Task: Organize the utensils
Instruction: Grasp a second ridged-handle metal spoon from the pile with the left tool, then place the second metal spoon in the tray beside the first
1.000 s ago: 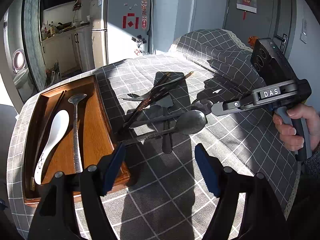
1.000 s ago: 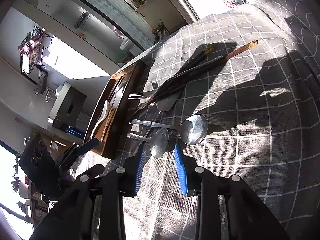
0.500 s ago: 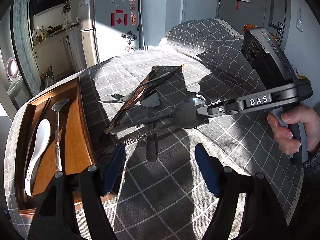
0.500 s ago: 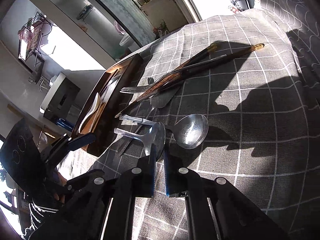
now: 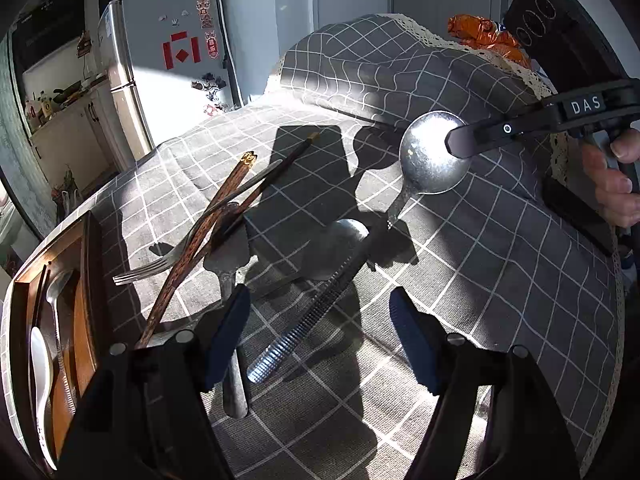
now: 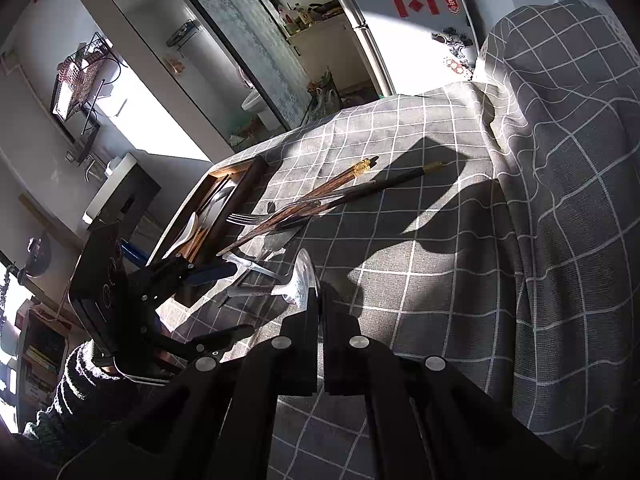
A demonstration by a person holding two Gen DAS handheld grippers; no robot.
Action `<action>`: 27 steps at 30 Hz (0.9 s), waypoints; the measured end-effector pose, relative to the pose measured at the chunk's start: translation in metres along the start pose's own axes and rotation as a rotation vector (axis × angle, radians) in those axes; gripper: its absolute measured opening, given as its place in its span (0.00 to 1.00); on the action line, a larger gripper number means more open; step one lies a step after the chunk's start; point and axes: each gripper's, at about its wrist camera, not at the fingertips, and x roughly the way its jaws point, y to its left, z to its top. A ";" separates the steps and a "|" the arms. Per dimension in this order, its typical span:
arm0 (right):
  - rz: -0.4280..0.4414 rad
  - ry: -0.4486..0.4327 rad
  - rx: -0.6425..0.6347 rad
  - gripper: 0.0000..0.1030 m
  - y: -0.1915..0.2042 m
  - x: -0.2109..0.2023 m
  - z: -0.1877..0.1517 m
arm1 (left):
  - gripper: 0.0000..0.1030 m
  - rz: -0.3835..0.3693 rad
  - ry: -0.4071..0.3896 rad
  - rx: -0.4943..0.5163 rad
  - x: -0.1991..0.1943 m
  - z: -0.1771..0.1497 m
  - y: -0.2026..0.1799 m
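The steel spoon hangs above the checked tablecloth, bowl clamped in the right gripper, handle slanting down. Left gripper hovers released over the utensil pile. At the cloth's left edge, the wooden tray holds a white spoon and a metal spoon.

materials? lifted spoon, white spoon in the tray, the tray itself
Lifted spoon: looks like polished metal, probably steel; mirror glare on the bowl, ribbed handle.
White spoon: likely glazed ceramic, though melamine can't be ruled out; opaque white, smooth, thick soup-spoon shape.
Tray: appears to be dark-stained wood; warm brown, satin sheen, thick square rim.
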 end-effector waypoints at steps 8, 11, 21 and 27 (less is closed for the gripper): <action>0.012 -0.037 0.025 0.02 0.003 -0.006 0.017 | 0.21 -0.042 0.035 -0.041 0.007 0.000 -0.002; 0.025 -0.039 0.023 0.01 0.014 0.003 0.032 | 0.20 -0.008 0.024 -0.086 -0.009 -0.001 0.005; 0.111 0.040 -0.053 0.01 0.103 0.099 0.101 | 0.17 0.184 0.004 -0.304 -0.075 -0.036 0.076; 0.124 0.114 -0.085 0.02 0.153 0.180 0.124 | 0.15 0.262 0.026 -0.433 -0.092 -0.066 0.128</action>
